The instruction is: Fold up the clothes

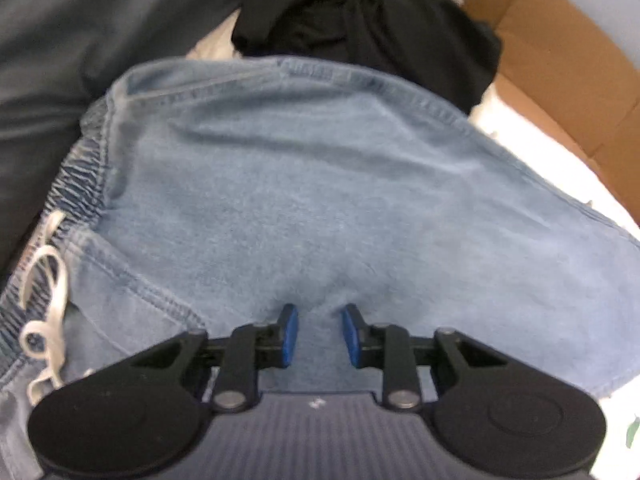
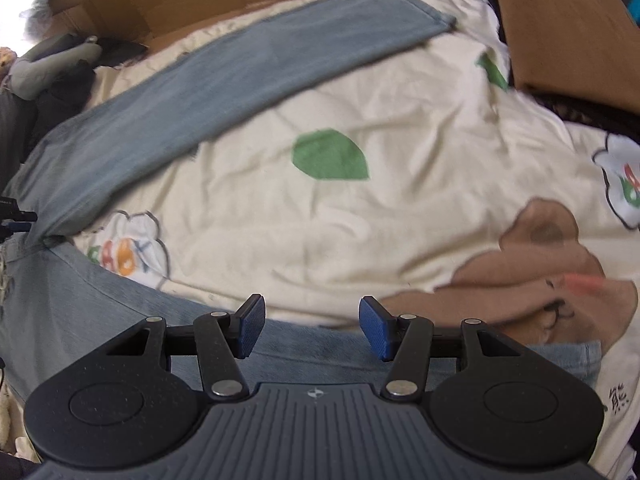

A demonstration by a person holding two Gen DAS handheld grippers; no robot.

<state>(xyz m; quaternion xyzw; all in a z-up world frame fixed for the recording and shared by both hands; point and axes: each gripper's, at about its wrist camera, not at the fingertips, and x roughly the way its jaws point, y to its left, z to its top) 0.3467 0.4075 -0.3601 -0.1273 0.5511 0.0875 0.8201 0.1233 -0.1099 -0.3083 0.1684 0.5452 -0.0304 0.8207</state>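
Between the blue pads of the left gripper (image 1: 319,334) a small pinch of denim bunches up, jaws narrow and clamped on the jeans (image 1: 320,200) near the seat, likely to anchor or lift that end for a fold. Just left, elastic waistband and white drawstring (image 1: 48,300); a dark garment (image 1: 360,20) beyond. The right gripper (image 2: 312,326) is wide, holding nothing, poised over the near leg's edge, probably ready to grab. The far leg (image 2: 224,76) lies stretched flat across the printed sheet (image 2: 400,220), cardboard (image 2: 560,20) behind.
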